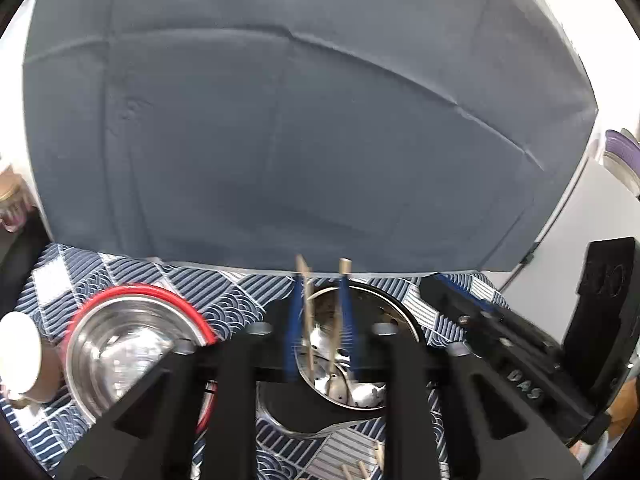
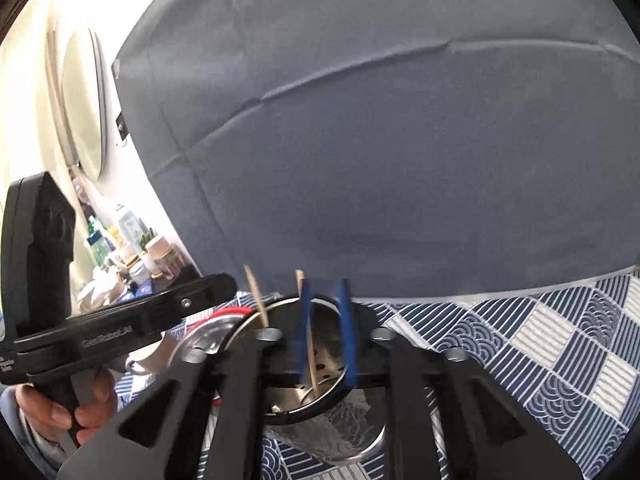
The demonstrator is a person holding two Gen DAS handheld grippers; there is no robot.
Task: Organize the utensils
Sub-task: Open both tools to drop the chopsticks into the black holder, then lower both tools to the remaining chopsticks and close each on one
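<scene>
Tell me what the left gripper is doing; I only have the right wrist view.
Observer: The left gripper has its pads apart over the metal holder, with a chopstick standing unclamped between them.
Operator: Report any utensils still outside.
Observer: More chopsticks lie on the patterned cloth, on the near side of the holder.
Operator: Name what sits beside the red-rimmed bowl.
Observer: A white cup, on the left of the bowl.

Two close wrist views, shared holder (image 1: 352, 356)
</scene>
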